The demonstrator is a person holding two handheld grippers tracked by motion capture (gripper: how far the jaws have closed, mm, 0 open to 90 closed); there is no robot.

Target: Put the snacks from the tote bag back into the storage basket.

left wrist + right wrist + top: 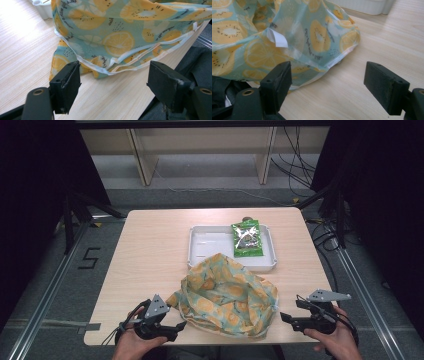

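Observation:
A crumpled cloth bag (227,297) printed with yellow citrus slices on pale green lies at the table's near middle. In the left gripper view its white-edged hem (110,67) lies just ahead of the jaws. My left gripper (177,327) (113,72) sits at the bag's near left corner, open, with nothing pressed between its pads. My right gripper (285,317) (328,72) is off the bag's right side, open over bare wood, with the bag's edge (337,60) in front of its left jaw. A white label (277,40) hangs from the cloth.
A white tray (210,245) stands behind the bag and holds a green snack packet (246,239) at its right end. The wooden table (150,250) has bare room left and right. Its near edge (175,52) runs close under both grippers.

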